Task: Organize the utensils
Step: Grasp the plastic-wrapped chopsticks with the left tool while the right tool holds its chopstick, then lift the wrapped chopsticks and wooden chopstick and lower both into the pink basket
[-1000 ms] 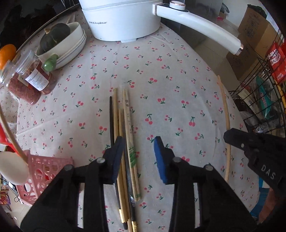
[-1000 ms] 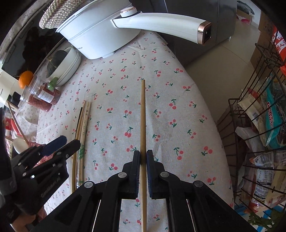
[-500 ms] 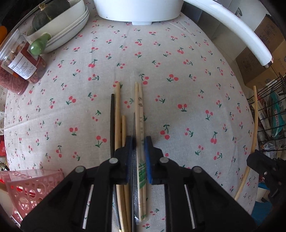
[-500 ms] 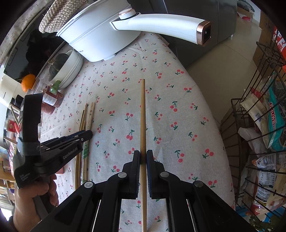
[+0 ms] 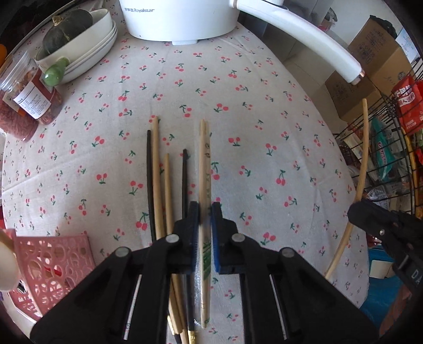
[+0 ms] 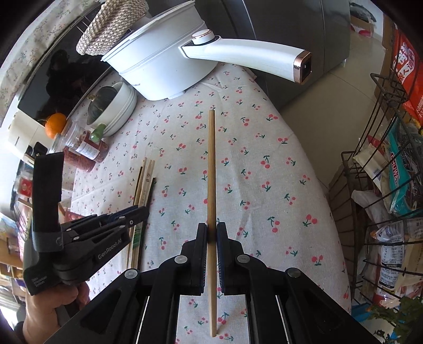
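Observation:
My left gripper (image 5: 203,211) is shut on a wrapped pair of pale wooden chopsticks (image 5: 204,169) and holds it just above the cherry-print tablecloth (image 5: 238,119). Loose chopsticks lie beside it on the cloth: two black ones (image 5: 150,174) and two wooden ones (image 5: 156,169). My right gripper (image 6: 211,232) is shut on a single long wooden chopstick (image 6: 211,164), held level over the cloth. That chopstick also shows at the right of the left wrist view (image 5: 362,158). The left gripper shows in the right wrist view (image 6: 132,214) over the chopstick pile (image 6: 144,182).
A pink plastic basket (image 5: 50,262) sits at the near left. A white electric pot (image 5: 182,18) with a long handle (image 5: 298,42) stands at the back. Stacked bowls with a squash (image 5: 79,45) and spice jars (image 5: 29,98) are at left. A wire rack (image 6: 383,185) stands right.
My left gripper dropped onto the pile and shut on the wrapped chopstick pair, then lifted it slightly away from the others. My right gripper kept holding its chopstick.

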`<act>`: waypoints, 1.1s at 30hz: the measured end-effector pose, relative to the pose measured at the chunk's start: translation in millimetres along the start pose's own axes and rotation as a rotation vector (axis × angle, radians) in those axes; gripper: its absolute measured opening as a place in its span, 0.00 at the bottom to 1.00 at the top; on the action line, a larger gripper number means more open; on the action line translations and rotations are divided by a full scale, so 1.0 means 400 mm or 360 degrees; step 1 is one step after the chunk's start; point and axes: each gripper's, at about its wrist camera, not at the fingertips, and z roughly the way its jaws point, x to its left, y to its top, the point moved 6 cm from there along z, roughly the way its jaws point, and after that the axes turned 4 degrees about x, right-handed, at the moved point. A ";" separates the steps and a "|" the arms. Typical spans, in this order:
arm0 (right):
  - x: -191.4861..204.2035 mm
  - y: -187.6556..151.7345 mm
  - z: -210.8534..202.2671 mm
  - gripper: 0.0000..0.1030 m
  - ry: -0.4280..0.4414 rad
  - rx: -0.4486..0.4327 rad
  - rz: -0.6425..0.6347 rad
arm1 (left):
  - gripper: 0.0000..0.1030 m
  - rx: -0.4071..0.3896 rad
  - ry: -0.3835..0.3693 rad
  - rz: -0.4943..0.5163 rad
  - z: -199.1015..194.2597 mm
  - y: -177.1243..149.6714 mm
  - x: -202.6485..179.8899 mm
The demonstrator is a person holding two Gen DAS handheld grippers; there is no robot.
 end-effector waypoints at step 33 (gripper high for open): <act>0.074 -0.047 -0.101 0.07 0.0001 -0.0190 -0.0051 | 0.11 -0.0138 -0.0034 0.0294 -0.128 -0.126 -0.086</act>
